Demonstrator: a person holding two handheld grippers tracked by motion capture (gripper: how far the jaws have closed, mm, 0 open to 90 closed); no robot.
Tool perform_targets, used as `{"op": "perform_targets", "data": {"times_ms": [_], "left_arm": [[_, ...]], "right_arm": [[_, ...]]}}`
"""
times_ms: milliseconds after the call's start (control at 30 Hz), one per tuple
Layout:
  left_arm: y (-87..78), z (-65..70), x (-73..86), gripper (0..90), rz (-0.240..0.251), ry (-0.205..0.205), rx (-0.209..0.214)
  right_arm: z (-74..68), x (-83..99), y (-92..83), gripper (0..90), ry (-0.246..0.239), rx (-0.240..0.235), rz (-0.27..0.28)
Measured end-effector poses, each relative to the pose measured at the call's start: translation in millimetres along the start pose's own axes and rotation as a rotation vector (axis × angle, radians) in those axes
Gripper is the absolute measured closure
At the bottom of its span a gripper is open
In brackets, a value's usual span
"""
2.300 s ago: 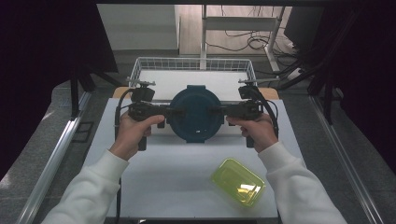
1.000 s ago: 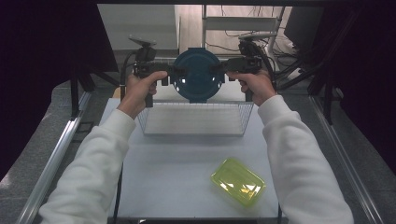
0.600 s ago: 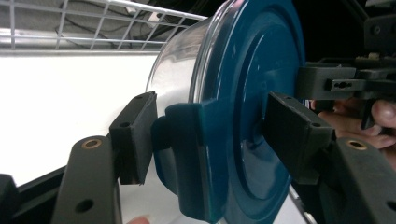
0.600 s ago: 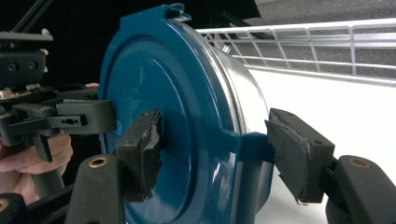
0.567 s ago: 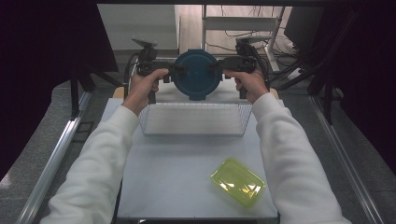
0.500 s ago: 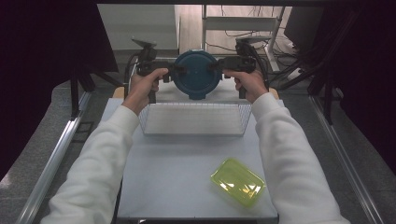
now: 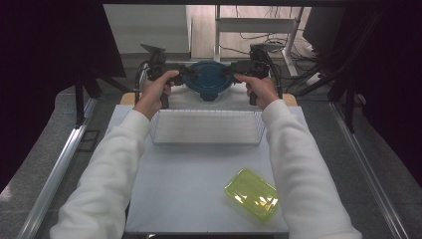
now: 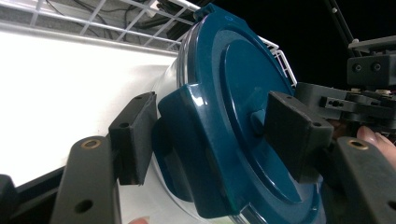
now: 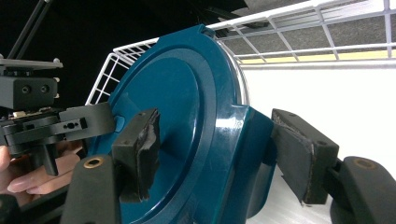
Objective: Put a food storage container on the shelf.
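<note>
Left gripper (image 7: 185, 74): comes at the blue-lidded container (image 7: 208, 79) from its left side; in the left gripper view its two black jaws straddle the lid's side clasp (image 8: 196, 154), one pad against the face of the lid, the other close to the clasp's back — clenched on it as far as I can tell.
Right gripper (image 7: 226, 71): mirrors it on the container's right side; its jaws have just been opening, and in the right gripper view the clasp (image 9: 250, 154) sits between them with a gap showing at the right-hand pad — released.
Container: round, clear body under a dark blue lid, tilted up on edge between the two grippers, over the far end of the white wire basket (image 7: 206, 127).
Basket: at the far half of the white table (image 7: 189, 189).
Nearer the person: a yellow-green lid (image 7: 251, 193) lying flat on the table, well apart from the basket.
</note>
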State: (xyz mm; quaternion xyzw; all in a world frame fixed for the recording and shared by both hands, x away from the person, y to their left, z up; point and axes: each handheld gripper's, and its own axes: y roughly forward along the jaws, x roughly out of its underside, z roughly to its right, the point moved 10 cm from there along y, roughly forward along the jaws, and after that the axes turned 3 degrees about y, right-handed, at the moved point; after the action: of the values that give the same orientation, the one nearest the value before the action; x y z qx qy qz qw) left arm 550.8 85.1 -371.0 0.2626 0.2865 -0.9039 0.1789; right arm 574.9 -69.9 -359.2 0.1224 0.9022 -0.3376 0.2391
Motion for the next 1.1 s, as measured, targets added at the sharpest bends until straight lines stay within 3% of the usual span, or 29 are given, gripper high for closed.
{"op": "perform_targets", "data": {"times_ms": [233, 733, 833, 867, 900, 933, 1000, 1033, 1067, 1100], "left_arm": [[0.0, 0.9, 0.7, 35.8, 0.019, 0.009, 0.006], [-1.0, 4.3, 5.3, 35.6, 0.001, 0.02, 0.009], [-1.1, 4.6, 4.9, 34.2, 0.009, 0.043, 0.01], [-1.8, 4.5, 2.9, 30.7, 0.032, 0.09, -0.029], [-1.8, 4.5, 2.9, 26.0, 0.032, 0.09, -0.029], [-5.1, 5.5, 0.3, 22.7, 0.058, 0.111, -0.042], [-8.0, 6.9, -1.4, 18.6, 0.074, 0.119, -0.037], [-10.4, 7.3, -2.3, 18.6, 0.084, 0.131, -0.044], [-17.6, 8.5, -3.9, 17.4, 0.108, 0.171, -0.069], [-17.6, 8.5, -3.9, 16.8, 0.108, 0.171, -0.069]], "right_arm": [[-0.5, 0.5, -0.2, 34.0, 0.013, -0.001, 0.007], [-1.2, 4.5, -3.6, 34.1, 0.023, 0.002, 0.002], [-1.1, 4.4, -4.2, 33.3, 0.007, 0.007, 0.004], [-0.8, 3.0, -4.8, 30.9, -0.01, 0.019, 0.022], [-0.8, 3.0, -4.8, 30.9, -0.01, 0.019, 0.022], [-1.6, -2.8, -9.0, 23.9, -0.046, 0.046, 0.084], [-4.5, -5.0, -14.2, 20.0, -0.049, 0.035, 0.108], [-4.5, -5.0, -14.2, 20.0, -0.049, 0.035, 0.108], [-7.2, -5.0, -19.0, 18.5, -0.075, 0.037, 0.119], [-7.2, -5.0, -19.0, 18.5, -0.075, 0.037, 0.119]]}}
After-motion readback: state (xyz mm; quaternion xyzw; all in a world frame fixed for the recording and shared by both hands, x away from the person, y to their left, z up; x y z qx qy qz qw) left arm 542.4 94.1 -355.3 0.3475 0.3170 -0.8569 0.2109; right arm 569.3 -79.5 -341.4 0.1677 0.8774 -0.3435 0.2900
